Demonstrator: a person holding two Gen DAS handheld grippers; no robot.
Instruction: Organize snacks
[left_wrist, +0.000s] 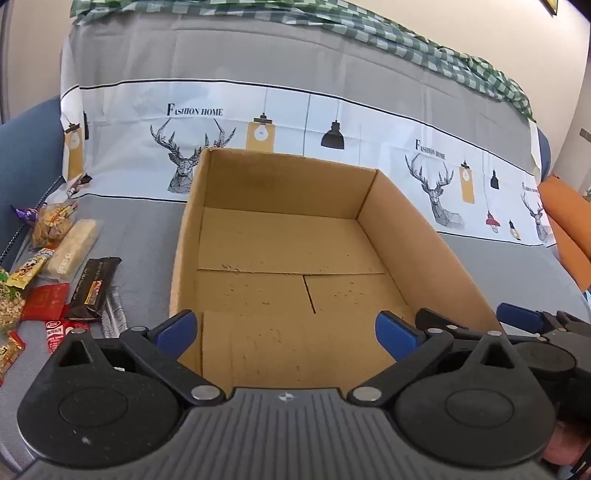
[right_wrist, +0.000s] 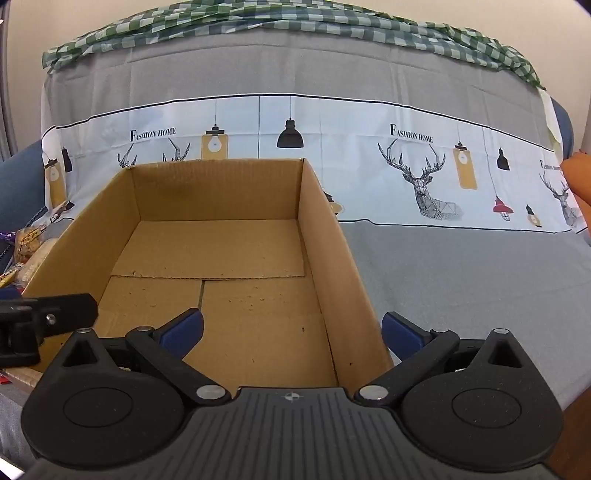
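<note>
An empty open cardboard box (left_wrist: 284, 206) stands on the grey cloth; it also shows in the right wrist view (right_wrist: 218, 192). Several wrapped snacks lie left of it: a dark brown bar (left_wrist: 92, 290), a pale cream bar (left_wrist: 74, 245), a red packet (left_wrist: 46, 301) and a bag of crackers (left_wrist: 50, 223). My left gripper (left_wrist: 286, 332) is open and empty over the box's near left corner. My right gripper (right_wrist: 291, 330) is open and empty, its fingers on either side of the box's right wall near the front. The right gripper also shows at the right of the left wrist view (left_wrist: 476, 321).
A grey cloth (right_wrist: 461, 288) with a white deer and lamp print band covers the surface. A green checked cloth (right_wrist: 258, 18) lies along the back. An orange cushion (left_wrist: 565, 221) is at the right, blue upholstery (left_wrist: 26, 147) at the left.
</note>
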